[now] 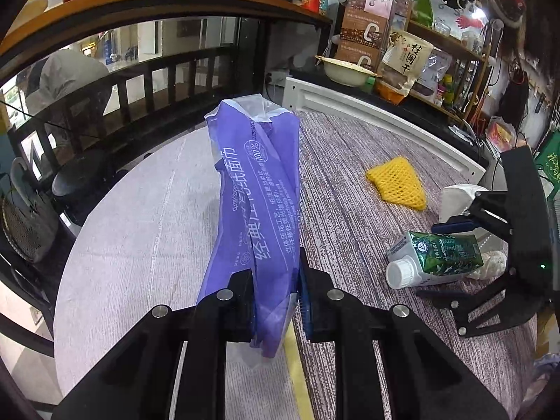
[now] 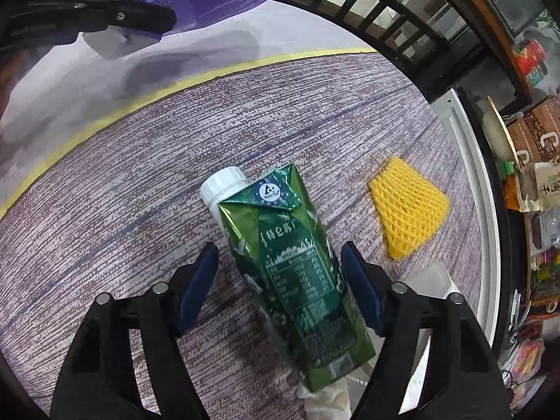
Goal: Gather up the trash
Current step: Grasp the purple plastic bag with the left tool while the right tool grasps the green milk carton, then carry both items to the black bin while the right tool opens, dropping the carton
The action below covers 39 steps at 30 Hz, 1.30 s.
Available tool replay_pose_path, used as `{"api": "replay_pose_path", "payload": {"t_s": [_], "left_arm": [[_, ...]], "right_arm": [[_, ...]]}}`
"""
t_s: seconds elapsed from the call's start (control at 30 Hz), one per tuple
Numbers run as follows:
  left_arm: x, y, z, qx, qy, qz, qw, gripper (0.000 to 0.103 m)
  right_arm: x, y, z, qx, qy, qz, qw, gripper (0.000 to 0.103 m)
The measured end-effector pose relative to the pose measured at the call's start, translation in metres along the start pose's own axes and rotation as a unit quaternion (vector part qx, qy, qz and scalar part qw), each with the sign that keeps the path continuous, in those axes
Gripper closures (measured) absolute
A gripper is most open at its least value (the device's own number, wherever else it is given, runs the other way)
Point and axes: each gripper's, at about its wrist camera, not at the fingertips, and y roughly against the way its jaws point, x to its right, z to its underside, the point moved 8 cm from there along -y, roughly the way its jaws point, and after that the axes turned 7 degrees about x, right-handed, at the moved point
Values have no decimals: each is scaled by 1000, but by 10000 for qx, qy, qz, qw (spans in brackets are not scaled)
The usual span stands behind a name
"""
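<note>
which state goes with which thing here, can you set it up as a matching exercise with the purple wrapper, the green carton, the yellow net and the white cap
Things:
1. purple wrapper
2. green carton
3. yellow foam net
4. white cap

States:
a. lies alone on the mat, untouched
b. lies between open jaws
c. pinched and lifted by the left gripper
d. screwed on the carton's end

Pairs: 1-c, 2-b, 3-a, 4-d

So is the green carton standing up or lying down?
Lying down: the green carton rests on its side on the tablecloth, white cap pointing sideways.
</note>
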Motion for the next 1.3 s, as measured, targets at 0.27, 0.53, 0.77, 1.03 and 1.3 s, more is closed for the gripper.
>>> {"api": "replay_pose_path", "payload": {"t_s": [0.27,0.53,0.77,1.03,1.3], "left_arm": [[-1,1,-2,79,100,24,9999,85],[13,20,2,199,184,121,9996,85],[50,50,11,358,58,376,9986,85],[104,82,36,449,-145,785,9958,85],[156,106,66,457,-397,1138,9917,85]], "right_arm": [[-19,11,-9,339,195,-14,9992,54],[-19,82,-19,1389,-1044,-830,9813,54],[-30,139,8,2018,-1579,-760,9636,54],[-59,160,63,2243,-2002,-491,9525,54],[-63,180,128,2436,-2654,42,9329,54]]}}
